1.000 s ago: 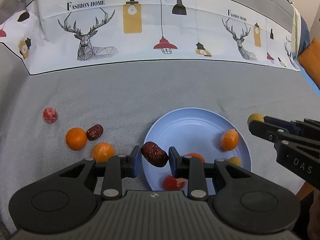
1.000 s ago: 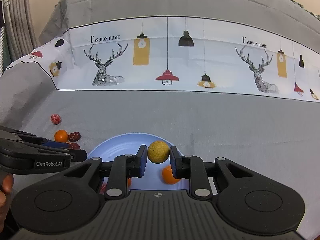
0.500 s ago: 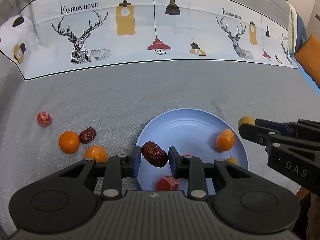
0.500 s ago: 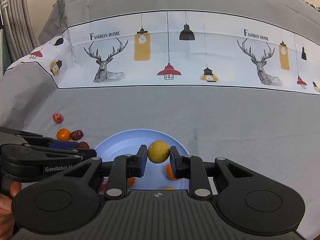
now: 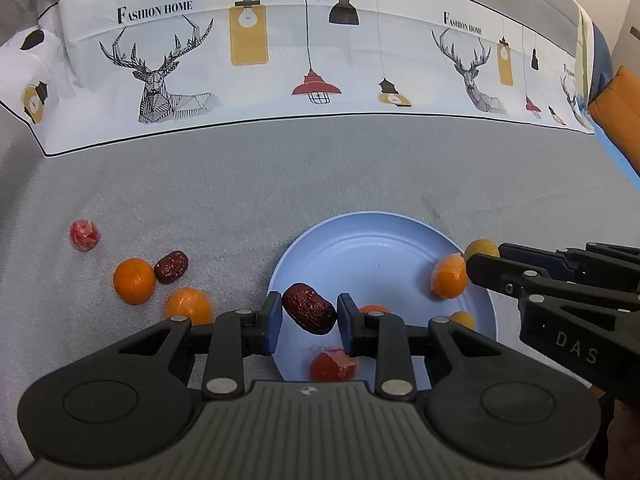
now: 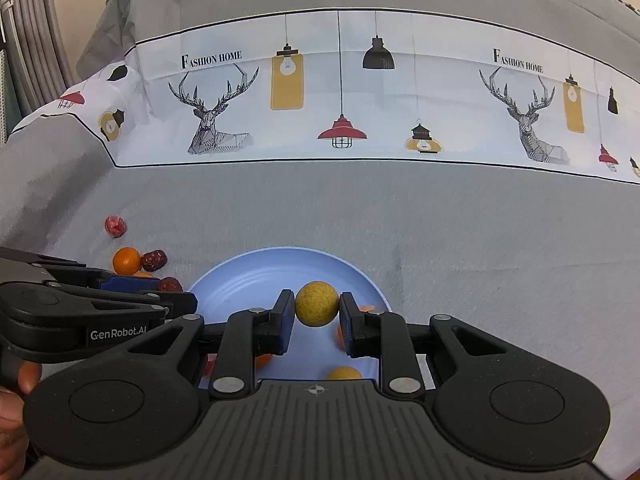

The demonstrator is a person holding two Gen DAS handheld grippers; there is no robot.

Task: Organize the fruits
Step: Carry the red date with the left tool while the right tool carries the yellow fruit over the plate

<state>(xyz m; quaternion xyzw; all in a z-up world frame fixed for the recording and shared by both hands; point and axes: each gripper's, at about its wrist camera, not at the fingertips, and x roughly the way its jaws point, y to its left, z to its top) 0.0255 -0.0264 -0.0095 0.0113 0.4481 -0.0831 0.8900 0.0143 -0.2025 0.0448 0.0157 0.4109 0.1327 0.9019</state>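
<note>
My left gripper (image 5: pixel 309 312) is shut on a dark red date (image 5: pixel 309 308), held over the left part of the light blue plate (image 5: pixel 360 240). My right gripper (image 6: pixel 316 312) is shut on a yellow round fruit (image 6: pixel 317 304), over the plate (image 6: pixel 256 276); it reaches in from the right in the left wrist view (image 5: pixel 486 258). The plate holds an orange (image 5: pixel 448 276), a red wrapped fruit (image 5: pixel 332 364), a small yellow fruit (image 5: pixel 462 319) and another orange piece (image 5: pixel 372 309), partly hidden by my fingers.
On the grey cloth left of the plate lie two oranges (image 5: pixel 134 280) (image 5: pixel 188 306), a date (image 5: pixel 171 267) and a red wrapped fruit (image 5: pixel 83 234). A white printed band (image 5: pixel 304 60) runs across the back. An orange cushion (image 5: pixel 620 112) is at far right.
Both grippers have shifted further over the plate, each still holding its fruit. The fruits on the cloth and plate have not moved.
</note>
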